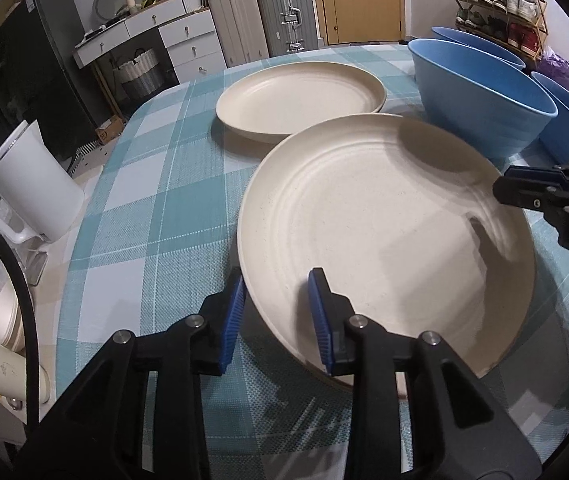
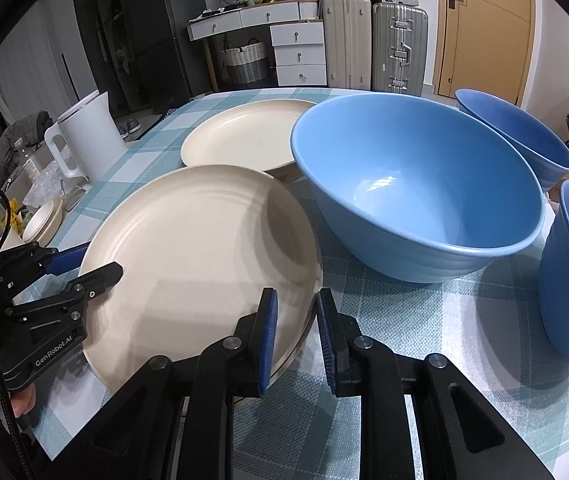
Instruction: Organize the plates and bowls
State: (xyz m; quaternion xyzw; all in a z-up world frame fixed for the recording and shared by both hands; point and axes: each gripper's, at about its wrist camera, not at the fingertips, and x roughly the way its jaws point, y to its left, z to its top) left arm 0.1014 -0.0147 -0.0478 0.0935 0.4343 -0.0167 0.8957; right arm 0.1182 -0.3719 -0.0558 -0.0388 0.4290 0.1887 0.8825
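Blue-padded jaws of both grippers straddled the rim of the near cream plate [image 1: 384,240], one from each side. The left gripper [image 1: 280,316] had one jaw outside the rim and one inside the dish, with a visible gap at the pads: spread a little, not clearly pressing. The right gripper [image 2: 296,332] bracketed the opposite edge more narrowly; jaws nearly together, seemingly pinching the rim, though contact at the pads could not be confirmed.

Near plate lay on the checked desk [image 1: 156,216], possibly tilted up at the far side. Second cream plate [image 1: 300,98] sat just beyond it, apart, not yet stacked. Large light-blue bowl [image 2: 416,188] stood just beside the near plate; two darker blue bowls [image 2: 520,132] further out, separate, none nested. White jug [image 1: 32,184] at the desk's edge.

Judgement: task at an early stage. Nothing grouped so far; plates remained to be stacked and bowls to be nested.
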